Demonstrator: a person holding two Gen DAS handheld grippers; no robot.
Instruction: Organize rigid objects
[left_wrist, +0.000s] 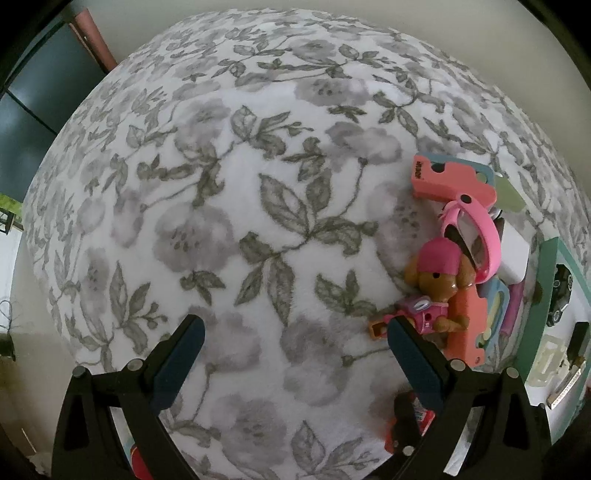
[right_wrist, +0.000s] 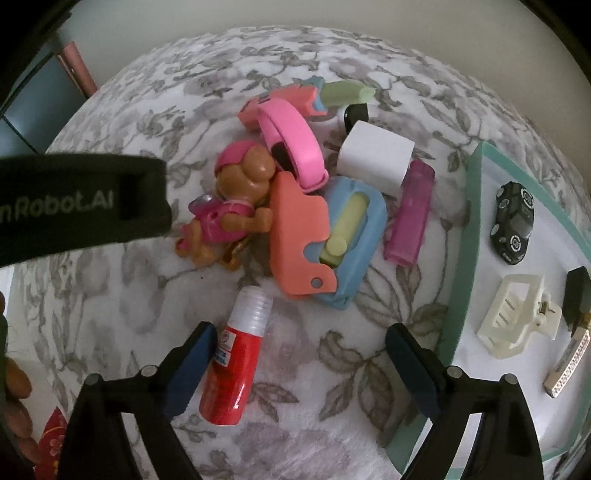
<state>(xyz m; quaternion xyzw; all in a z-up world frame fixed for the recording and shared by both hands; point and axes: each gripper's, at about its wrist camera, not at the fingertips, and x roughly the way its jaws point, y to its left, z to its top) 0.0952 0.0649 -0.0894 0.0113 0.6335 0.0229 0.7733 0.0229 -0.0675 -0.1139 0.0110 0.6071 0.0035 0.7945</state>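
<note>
**Both claws released over toy pile**

Right claw (right_wrist: 299, 354) jaws spread, empty. Red glue bottle (right_wrist: 236, 358) lies on the floral blanket (right_wrist: 110, 295) against its left finger, long axis running away from the camera, clear cap toward the pile. Beyond: dog figure (right_wrist: 240, 199), coral block (right_wrist: 295, 236), pink band (right_wrist: 291, 144), white cube (right_wrist: 376, 155). Tray (right_wrist: 461, 258) to the right holds toy car (right_wrist: 513, 221) and hair clip (right_wrist: 513, 317). Left claw (left_wrist: 295, 354) also spread, empty; its body blocks the right view's left side.

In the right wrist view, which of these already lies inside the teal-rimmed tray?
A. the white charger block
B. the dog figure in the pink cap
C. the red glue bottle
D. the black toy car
D: the black toy car sits on the white floor of the tray, beside a cream hair clip; the other three lie on the floral cloth.
</note>
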